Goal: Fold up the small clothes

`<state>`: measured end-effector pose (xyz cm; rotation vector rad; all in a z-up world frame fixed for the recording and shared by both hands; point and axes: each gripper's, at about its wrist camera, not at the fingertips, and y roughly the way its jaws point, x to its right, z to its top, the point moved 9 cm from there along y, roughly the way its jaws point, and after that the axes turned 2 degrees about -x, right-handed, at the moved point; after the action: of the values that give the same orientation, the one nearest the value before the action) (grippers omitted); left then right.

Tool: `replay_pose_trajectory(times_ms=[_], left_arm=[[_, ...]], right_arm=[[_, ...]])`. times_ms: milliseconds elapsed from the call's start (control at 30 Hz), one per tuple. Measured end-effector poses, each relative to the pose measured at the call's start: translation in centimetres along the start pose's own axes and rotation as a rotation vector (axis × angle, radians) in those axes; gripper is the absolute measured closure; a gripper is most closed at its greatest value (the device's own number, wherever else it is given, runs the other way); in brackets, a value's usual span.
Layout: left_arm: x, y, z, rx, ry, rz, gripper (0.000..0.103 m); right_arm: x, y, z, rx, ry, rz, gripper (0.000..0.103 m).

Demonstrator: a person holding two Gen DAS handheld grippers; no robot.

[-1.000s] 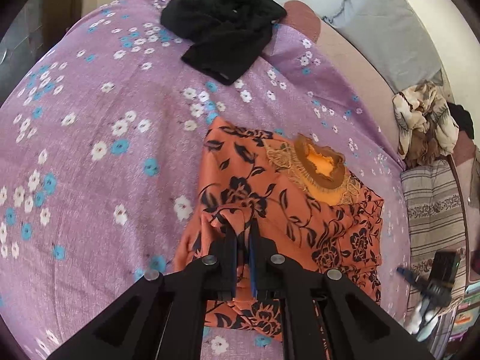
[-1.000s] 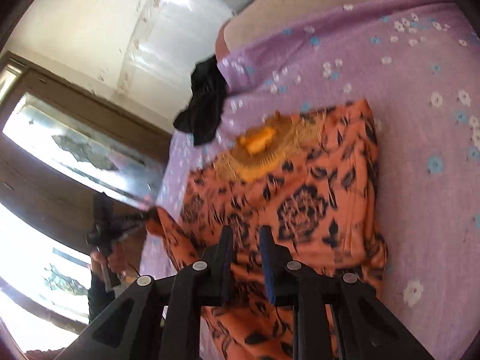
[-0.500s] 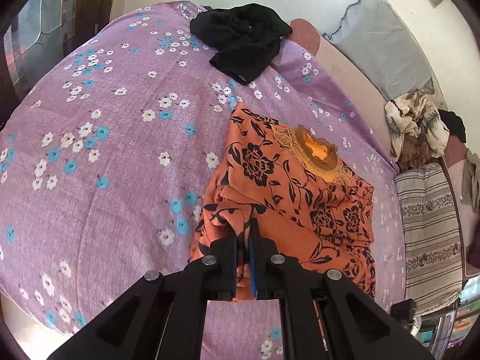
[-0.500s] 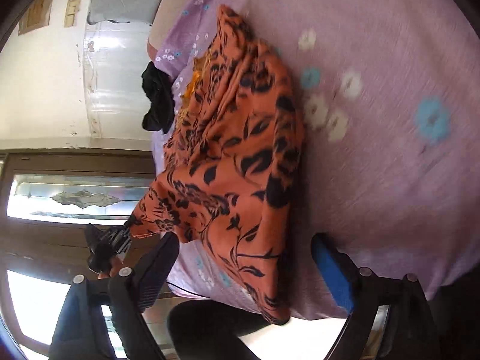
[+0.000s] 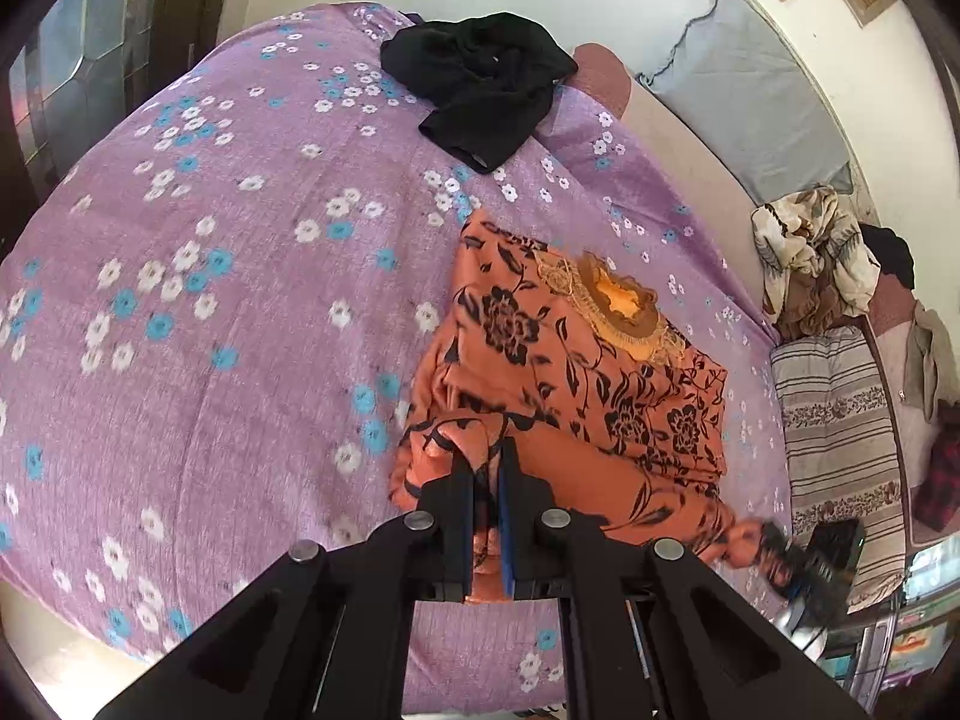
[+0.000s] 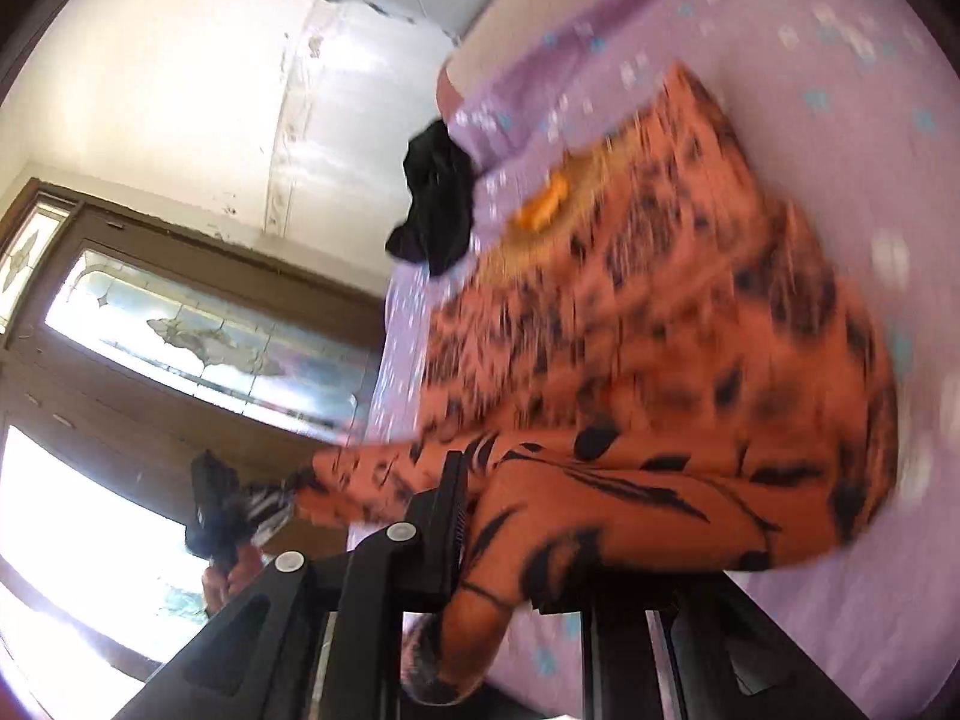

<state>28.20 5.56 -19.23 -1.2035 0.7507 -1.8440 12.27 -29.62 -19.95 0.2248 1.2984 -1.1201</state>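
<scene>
Both grippers pinch the orange garment (image 5: 576, 372) – right fingers (image 6: 453, 516) closing.

Your left gripper (image 5: 486, 468) points steeply down, its jaws pinched tight on a fold of the orange floral garment (image 5: 576, 372), with cloth bunched between the two fingers. Your right gripper (image 6: 498, 516) tilts only gently downward and its view is smeared with motion. Its jaws are closing, with a thick roll of the same garment between them; one finger (image 6: 453, 510) shows at the cloth's edge, the other is hidden under the fabric. In the right wrist view your left hand (image 6: 225, 570) shows low at the side, wrapped around the other gripper's handle.
</scene>
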Motion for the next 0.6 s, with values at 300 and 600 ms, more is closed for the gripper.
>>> replay_pose_trajectory(times_ms=[300,600], left_arm=[[1.3,9.8,13.7,-0.034,-0.056,0.063,0.091],[-3.0,7.9,12.7,0.320,-0.285,0.022,0.048]], right_arm=[[5.1,4.3,21.5,0.252,0.055,-0.100,0.086],[5.2,5.5,18.5,0.041,-0.284,-0.350,0.062]])
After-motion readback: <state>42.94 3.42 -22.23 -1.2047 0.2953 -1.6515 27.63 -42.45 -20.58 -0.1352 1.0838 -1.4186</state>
